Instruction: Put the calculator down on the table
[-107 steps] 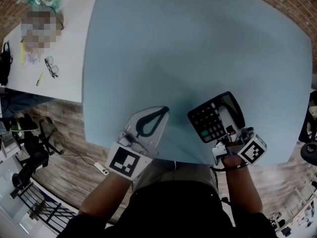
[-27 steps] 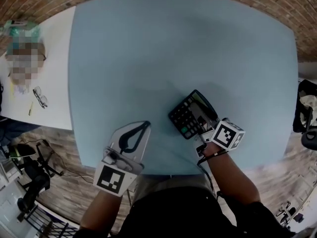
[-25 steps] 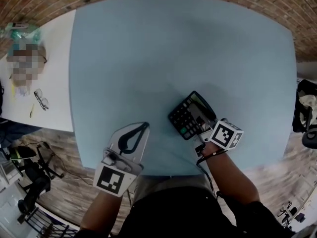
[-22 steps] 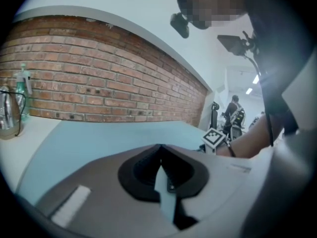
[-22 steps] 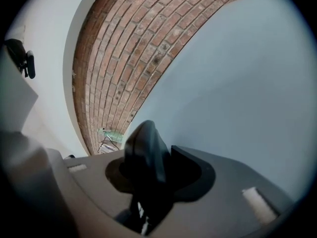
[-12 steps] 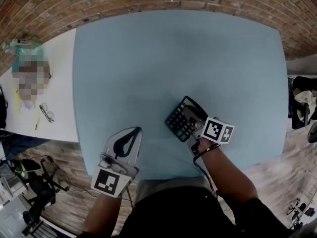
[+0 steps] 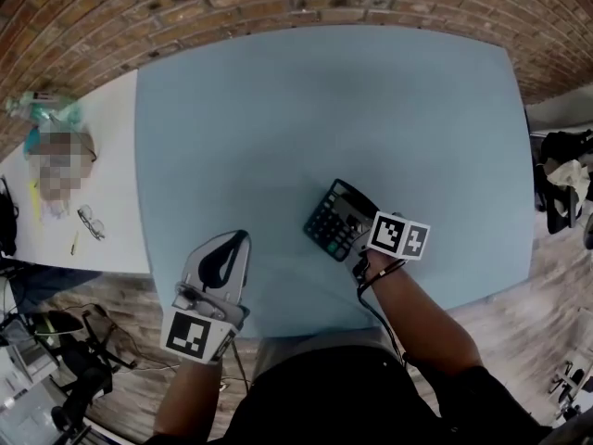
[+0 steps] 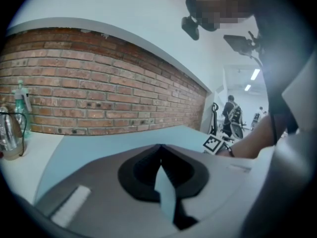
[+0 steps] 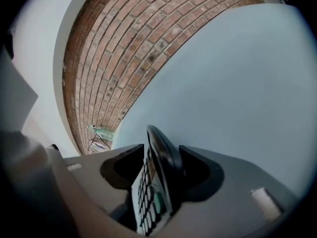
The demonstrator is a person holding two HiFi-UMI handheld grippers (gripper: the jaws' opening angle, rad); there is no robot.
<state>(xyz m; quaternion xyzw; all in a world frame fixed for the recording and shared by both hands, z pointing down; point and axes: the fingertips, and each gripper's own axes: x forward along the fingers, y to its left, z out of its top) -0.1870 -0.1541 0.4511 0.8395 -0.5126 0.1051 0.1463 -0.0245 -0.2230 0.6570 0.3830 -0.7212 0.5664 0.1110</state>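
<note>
The blue counter (image 7: 324,100) carries the calculator (image 7: 335,219) right of centre, near the front edge. It appears to rest there. It lies directly ahead of the right gripper (image 9: 162,147), lengthwise along the jaws' line with its near end between them. Those jaws have just been opening and seem clear of its faces. The left gripper (image 7: 243,236) sits well apart, jaws closed and empty. Against the earliest frame, the calculator sits farther in from the edge.
</note>
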